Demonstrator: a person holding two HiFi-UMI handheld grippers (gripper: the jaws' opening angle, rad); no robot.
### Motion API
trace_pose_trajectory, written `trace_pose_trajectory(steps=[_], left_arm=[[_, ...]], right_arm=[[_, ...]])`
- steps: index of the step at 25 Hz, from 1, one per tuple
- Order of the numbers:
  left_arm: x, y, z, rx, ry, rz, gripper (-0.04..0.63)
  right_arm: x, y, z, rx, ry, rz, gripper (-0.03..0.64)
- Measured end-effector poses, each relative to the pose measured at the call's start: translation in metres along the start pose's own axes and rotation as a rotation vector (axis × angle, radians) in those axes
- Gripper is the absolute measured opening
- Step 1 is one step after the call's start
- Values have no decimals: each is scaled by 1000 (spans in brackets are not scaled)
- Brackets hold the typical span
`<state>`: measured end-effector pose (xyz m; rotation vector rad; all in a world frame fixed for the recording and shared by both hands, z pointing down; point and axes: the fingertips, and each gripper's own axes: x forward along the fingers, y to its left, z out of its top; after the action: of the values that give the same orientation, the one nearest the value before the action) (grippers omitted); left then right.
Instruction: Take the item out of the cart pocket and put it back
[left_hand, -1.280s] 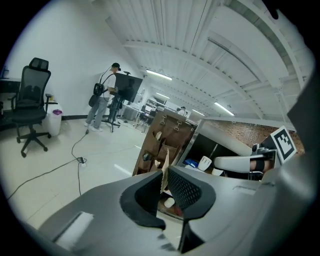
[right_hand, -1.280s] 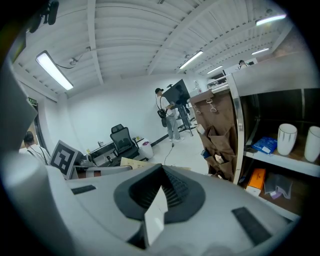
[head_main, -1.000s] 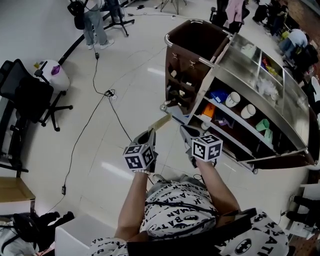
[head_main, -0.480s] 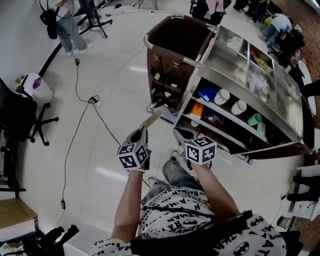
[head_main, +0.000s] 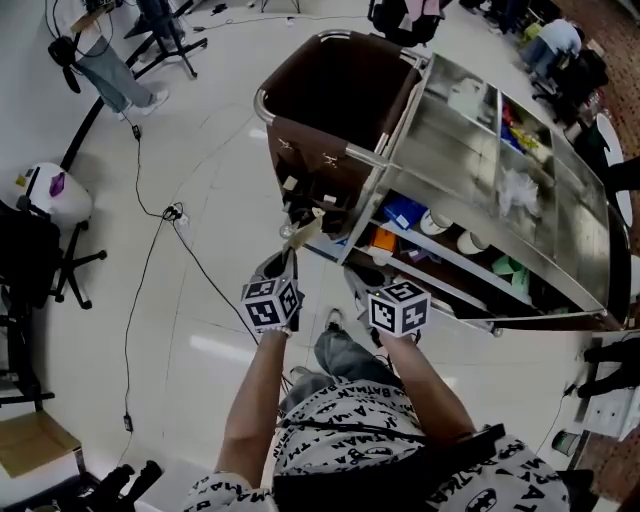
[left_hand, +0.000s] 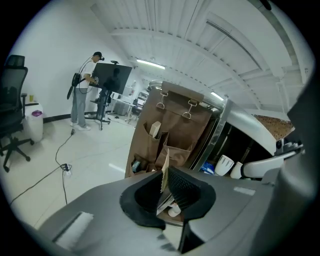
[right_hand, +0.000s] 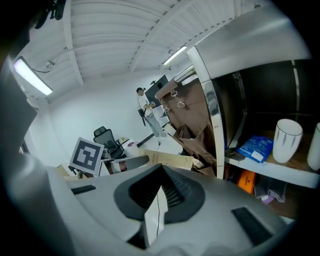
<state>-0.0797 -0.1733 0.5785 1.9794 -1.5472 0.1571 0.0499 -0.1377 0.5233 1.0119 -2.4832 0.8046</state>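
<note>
My left gripper is shut on a flat tan packet that sticks out ahead of its jaws, edge-on in the left gripper view. The packet's tip is close to the brown fabric pockets on the end of the housekeeping cart. In the left gripper view those pockets fill the middle, and another tan item stands in an upper one. My right gripper hangs beside the left one, jaws together and empty. From there the packet shows at the left.
The cart's steel shelves hold white cups, blue packs and folded items. A cable runs over the tiled floor. An office chair and a white bin stand at the left, a person further back.
The person has walked closer to the cart, which now sits nearer and more central. The left gripper has carried the packet up to the pockets. Both grips look unchanged.
</note>
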Motion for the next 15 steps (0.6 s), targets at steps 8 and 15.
trace_pose_trajectory(steps=[8,15], left_arm=[[102,-9,-26,73,95,11,37],[161,-12,-46,142,206,7,37]], right_arm=[[17,-60,17,9,24,-20,2],[18,-93,11,33,48,-41,2]])
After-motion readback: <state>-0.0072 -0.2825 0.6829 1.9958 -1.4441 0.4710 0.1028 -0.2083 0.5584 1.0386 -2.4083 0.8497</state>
